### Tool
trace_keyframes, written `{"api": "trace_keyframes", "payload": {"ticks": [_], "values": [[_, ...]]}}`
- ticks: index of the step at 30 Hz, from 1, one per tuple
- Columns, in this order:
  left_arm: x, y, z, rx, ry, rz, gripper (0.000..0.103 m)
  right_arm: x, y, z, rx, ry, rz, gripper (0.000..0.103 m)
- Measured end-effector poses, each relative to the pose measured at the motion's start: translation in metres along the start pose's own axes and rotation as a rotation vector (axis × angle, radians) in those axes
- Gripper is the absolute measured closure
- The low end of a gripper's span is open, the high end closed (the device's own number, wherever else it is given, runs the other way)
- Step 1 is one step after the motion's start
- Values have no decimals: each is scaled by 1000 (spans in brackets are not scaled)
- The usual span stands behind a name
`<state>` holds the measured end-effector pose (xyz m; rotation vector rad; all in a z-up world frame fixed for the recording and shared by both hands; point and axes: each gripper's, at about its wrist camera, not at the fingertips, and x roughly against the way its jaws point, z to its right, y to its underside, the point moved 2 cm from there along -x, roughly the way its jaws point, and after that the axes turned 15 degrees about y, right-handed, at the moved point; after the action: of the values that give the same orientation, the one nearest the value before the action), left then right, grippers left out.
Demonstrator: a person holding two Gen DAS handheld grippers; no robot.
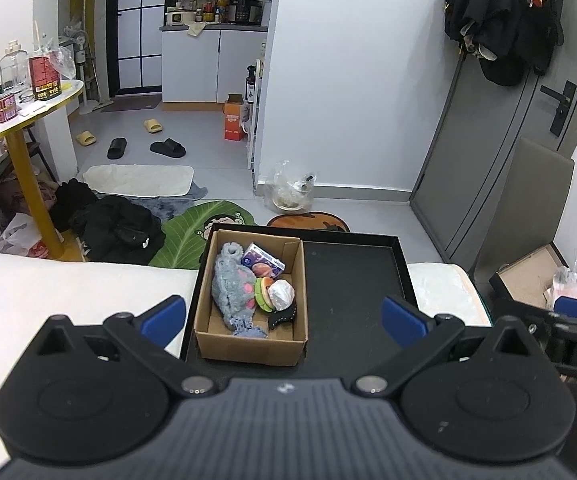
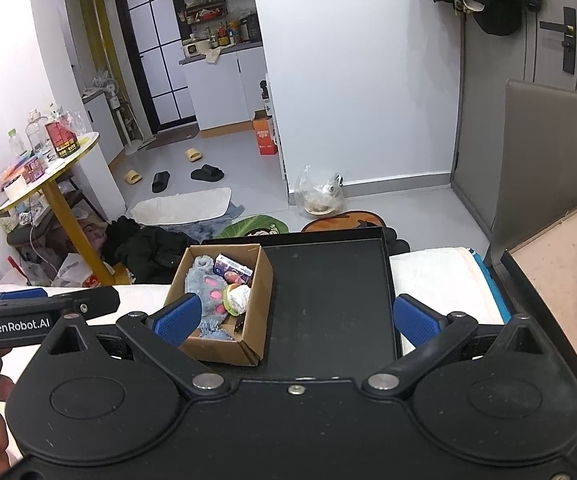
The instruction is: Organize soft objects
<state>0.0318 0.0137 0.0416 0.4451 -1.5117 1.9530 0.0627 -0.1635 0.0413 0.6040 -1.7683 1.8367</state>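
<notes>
In the left wrist view, the left gripper (image 1: 282,322) is held with fingers spread wide and empty above one cardboard box (image 1: 250,344) on one black tray (image 1: 352,276). Inside lie one grey plush paw (image 1: 232,292), one small purple packet (image 1: 262,265) and one burger toy (image 1: 274,294). "DA" is read on the right gripper (image 1: 576,320).

In the right wrist view, the right gripper (image 2: 296,320) is likewise spread and empty. "GenRobot.AI" is read on the left gripper (image 2: 24,312).

Right gripper (image 2: 294,320), jaws spread and empty, above black tray (image 2: 328,300) beside cardboard box (image 2: 224,344).
</notes>
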Motion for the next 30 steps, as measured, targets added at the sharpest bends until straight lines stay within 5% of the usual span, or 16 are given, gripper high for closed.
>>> {"api": "trace_keyframes", "payload": {"ticks": [30], "values": [[3, 5, -2, -9, -16, -4, 0, 3, 3, -1, 20, 5, -2, 0]]}}
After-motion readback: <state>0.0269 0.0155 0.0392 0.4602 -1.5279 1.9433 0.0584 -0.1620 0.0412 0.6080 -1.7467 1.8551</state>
